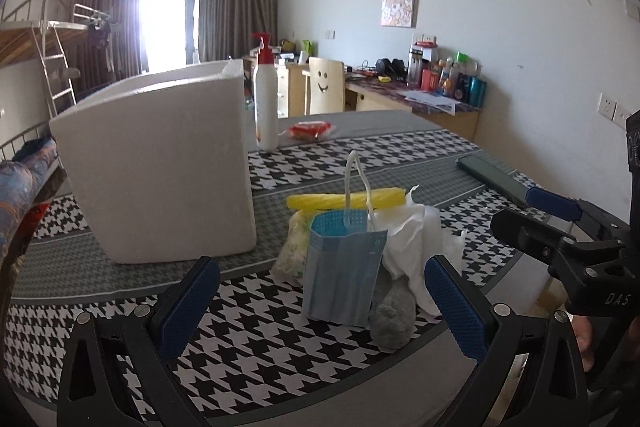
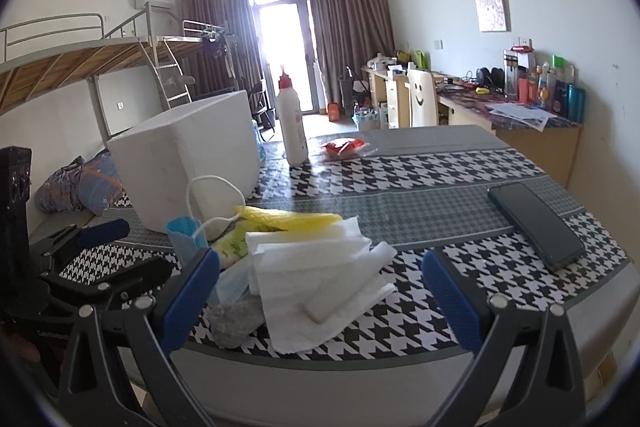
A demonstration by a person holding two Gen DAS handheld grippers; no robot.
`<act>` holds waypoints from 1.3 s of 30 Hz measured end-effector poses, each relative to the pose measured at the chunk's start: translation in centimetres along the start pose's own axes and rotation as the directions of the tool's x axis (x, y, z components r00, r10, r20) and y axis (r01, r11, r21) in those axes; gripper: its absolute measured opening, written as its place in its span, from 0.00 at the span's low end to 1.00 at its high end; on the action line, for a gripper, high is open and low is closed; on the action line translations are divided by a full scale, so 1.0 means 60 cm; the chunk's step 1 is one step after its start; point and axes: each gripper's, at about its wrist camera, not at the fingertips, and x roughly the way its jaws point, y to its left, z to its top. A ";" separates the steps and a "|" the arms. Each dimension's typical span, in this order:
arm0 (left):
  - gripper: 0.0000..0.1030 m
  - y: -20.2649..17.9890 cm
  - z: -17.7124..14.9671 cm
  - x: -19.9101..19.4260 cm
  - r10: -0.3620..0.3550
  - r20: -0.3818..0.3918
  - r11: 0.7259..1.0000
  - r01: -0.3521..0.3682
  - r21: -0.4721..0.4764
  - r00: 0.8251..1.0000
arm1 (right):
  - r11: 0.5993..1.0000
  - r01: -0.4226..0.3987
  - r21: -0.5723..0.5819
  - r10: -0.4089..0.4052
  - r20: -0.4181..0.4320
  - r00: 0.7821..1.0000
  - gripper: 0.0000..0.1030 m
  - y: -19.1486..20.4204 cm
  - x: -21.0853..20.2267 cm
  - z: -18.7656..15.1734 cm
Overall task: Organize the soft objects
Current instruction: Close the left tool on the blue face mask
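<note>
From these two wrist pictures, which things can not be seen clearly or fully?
- Inside of the white foam box: both views show only its outer walls.
- Gray soft object: left wrist view, partly behind the blue face mask; right wrist view, under the white tissue.
- Bottle label: too small, backlit by the window.
- Right gripper in left wrist view: cut off by the edge.

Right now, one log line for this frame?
left gripper: open, empty | right gripper: open, empty | face mask, tissues: piled on table | foam box: untouched
</note>
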 end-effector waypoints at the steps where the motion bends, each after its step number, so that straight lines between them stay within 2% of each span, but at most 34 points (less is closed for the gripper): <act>1: 0.99 0.001 0.000 0.004 -0.002 -0.007 1.000 0.002 -0.001 1.000 | 1.000 -0.001 0.001 0.001 -0.004 1.000 0.99 -0.001 0.002 0.000; 8: 0.98 -0.003 -0.006 0.021 -0.018 -0.041 1.000 0.019 0.006 0.999 | 1.000 -0.007 0.006 0.007 -0.034 0.999 0.99 -0.006 0.019 -0.006; 16: 0.81 -0.002 -0.008 0.049 -0.058 -0.097 0.998 0.058 -0.005 0.994 | 1.000 -0.010 0.017 0.011 -0.071 0.997 0.99 -0.013 0.036 -0.014; 24: 0.72 -0.009 -0.008 0.067 -0.085 -0.123 0.996 0.084 -0.014 0.989 | 1.000 -0.014 0.015 0.015 -0.103 0.995 0.99 -0.017 0.051 -0.015; 28: 0.67 -0.010 -0.010 0.073 -0.066 -0.126 0.998 0.066 -0.006 0.990 | 1.000 -0.021 0.023 0.023 -0.129 0.991 0.99 -0.020 0.062 -0.019; 35: 0.44 -0.005 -0.010 0.077 -0.083 -0.127 0.997 0.082 -0.009 0.988 | 0.998 -0.052 0.030 0.057 -0.166 0.984 0.99 -0.016 0.080 -0.019; 39: 0.36 -0.005 -0.011 0.077 -0.098 -0.124 0.995 0.097 -0.008 0.987 | 0.997 -0.068 0.041 0.075 -0.206 0.976 0.89 -0.016 0.096 -0.023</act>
